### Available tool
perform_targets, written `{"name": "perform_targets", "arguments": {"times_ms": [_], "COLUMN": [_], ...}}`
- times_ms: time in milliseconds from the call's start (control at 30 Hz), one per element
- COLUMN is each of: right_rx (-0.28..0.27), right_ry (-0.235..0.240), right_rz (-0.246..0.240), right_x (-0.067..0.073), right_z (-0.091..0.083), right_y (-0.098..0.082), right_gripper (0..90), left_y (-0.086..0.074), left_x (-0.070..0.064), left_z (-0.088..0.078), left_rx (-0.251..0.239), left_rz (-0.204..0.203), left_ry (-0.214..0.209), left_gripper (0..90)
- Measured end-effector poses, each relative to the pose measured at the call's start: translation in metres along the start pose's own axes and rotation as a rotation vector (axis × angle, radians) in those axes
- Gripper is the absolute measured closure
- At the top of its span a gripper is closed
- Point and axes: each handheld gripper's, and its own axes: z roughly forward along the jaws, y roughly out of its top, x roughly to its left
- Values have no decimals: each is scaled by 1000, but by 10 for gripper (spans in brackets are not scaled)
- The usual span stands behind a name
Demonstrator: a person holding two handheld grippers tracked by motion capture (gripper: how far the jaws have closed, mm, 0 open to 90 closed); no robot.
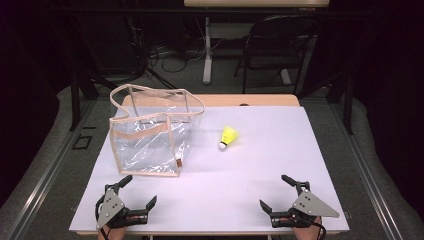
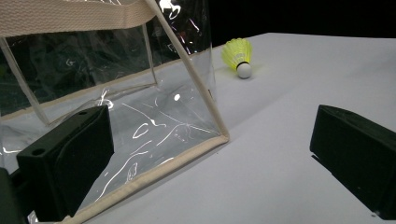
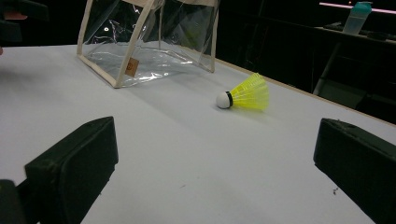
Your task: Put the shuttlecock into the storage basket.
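Both grippers rest at the near edge of the white tabletop, well apart from each other. The left gripper sits at the near left corner with its jaws spread wide and nothing between them; in the left gripper view the two black jaws frame bare tabletop, with the near lower corner of the clear bag just beyond the left jaw, not touching as far as can be told. The right gripper sits at the near right corner, jaws likewise spread wide and empty; the right gripper view shows open tabletop between them. The clear bag, transparent plastic with beige fabric trim and a beige strap across its upper edge, stands upright on the left half of the tabletop with its top open; a small tan tag hangs on the lower edge of one side. The yellow shuttlecock lies on its side near the middle of the tabletop, just right of the bag and apart from it, white cork end toward the near edge and feather skirt pointing away. In the right gripper view the shuttlecock lies ahead of the jaws with its cork toward the bag; in the left gripper view it appears beyond the bag's corner. Neither gripper touches the shuttlecock or the bag. Behind the tabletop stand a dark chair and a table leg.
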Motion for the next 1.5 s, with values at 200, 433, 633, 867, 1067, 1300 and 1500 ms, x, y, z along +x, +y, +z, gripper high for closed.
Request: {"name": "perform_targets", "arguments": {"times_ms": [200,433,633,867,1067,1300,1500], "right_rx": [3,8,10,15,21,24,27], "right_ry": [3,9,15,14,20,22,27], "right_rz": [1,11,10,15,12,11,9], "right_x": [-1,-2,-2,-1,-1,0,0], "right_z": [0,0,0,1,2,3,4], "right_y": [-1,-2,-1,-1,-1,-1,-1], "right_gripper": [0,0,0,0,0,0,0], "left_y": [0,0,0,0,1,2,3], "left_x": [0,0,0,-1,-2,-5,-7], "left_z": [1,2,2,3,4,9,13], "left_rx": [4,8,7,9,14,12,24], "left_rz": [2,-2,-2,-2,3,9,10], "left_ry": [-2,-1,-1,-6,-7,-13,-24], "left_gripper": [0,0,0,0,0,0,0]}}
